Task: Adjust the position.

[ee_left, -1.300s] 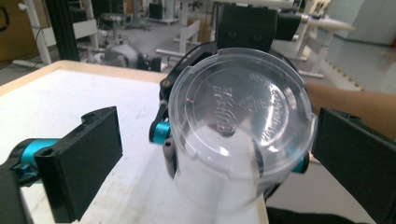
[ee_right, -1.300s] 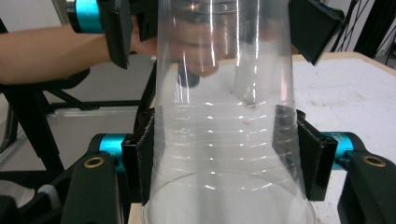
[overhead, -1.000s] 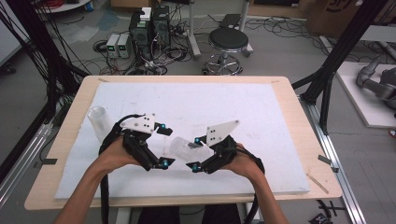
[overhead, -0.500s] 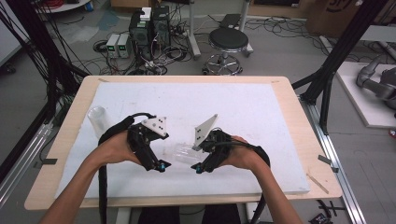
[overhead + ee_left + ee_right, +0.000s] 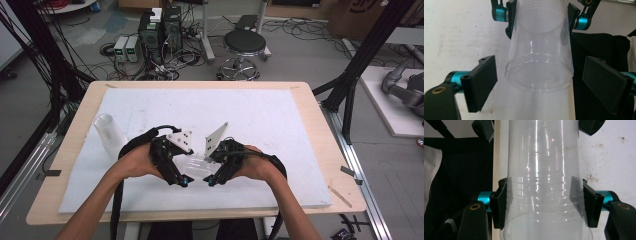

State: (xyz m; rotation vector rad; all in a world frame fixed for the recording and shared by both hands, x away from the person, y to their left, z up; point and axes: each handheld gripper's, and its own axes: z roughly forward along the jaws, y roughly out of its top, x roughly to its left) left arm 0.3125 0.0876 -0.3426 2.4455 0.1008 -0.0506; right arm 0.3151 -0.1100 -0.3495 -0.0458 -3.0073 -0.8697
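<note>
A clear plastic cup (image 5: 197, 162) hangs just above the white board near the table's front, between my two grippers. My right gripper (image 5: 544, 205) is shut on the cup (image 5: 544, 170) near its ribbed rim, one pad pressed on each side. In the left gripper view the cup's base (image 5: 539, 77) faces the camera. My left gripper (image 5: 544, 85) is open, its pads (image 5: 482, 80) standing apart from the base on both sides. The right gripper (image 5: 539, 17) clamps the far end there. From above, the left gripper (image 5: 181, 175) and right gripper (image 5: 212, 175) point at each other.
A white board (image 5: 280, 125) covers the wooden table (image 5: 320, 115). More clear cups (image 5: 107, 132) lie on their side at the board's left. A stool (image 5: 245, 45) and electronics boxes stand on the floor beyond the far edge. The front edge runs close under the hands.
Both hands have drawn closer together and rolled, so the grey plates now stand more upright. The cup stays between the grippers at about the same spot.
</note>
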